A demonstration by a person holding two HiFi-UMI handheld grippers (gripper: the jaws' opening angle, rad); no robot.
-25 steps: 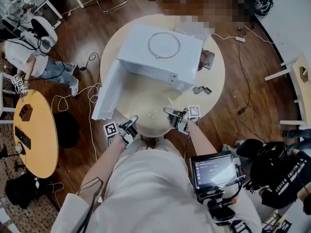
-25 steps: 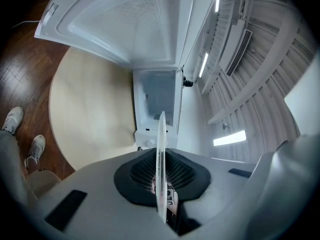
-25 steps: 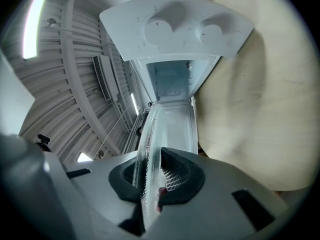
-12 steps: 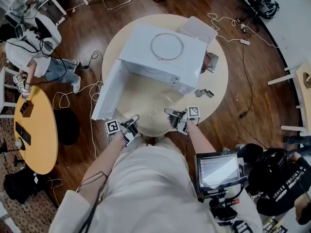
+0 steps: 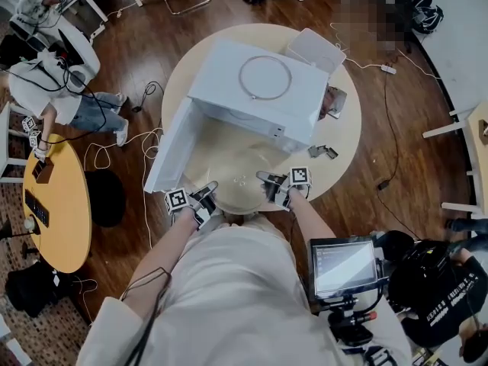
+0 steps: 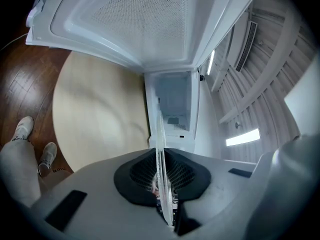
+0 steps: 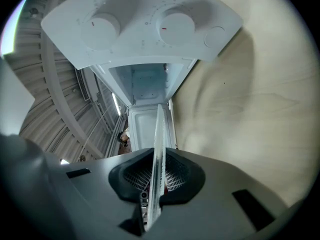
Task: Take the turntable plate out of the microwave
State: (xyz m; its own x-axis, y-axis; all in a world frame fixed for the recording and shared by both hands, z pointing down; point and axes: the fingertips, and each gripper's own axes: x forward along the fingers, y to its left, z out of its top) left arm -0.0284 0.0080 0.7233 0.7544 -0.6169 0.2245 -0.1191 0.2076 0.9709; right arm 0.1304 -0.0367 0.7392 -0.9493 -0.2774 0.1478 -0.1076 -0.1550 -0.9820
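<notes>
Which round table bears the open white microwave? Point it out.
The pale cream round table at centre, directly under the white microwave; the yellower round table at the left edge has none.

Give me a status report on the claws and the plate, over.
Both shut on the turntable plate: left claw, right claw, opposite edges. Plate out of the microwave, above the table. Nothing seen blocking it.

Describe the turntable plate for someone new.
On the round table, look in front of the open white microwave. The turntable plate is the clear glass disc pinched at opposite rims by left tongs and right tongs, unlike the thin ring on top.
</notes>
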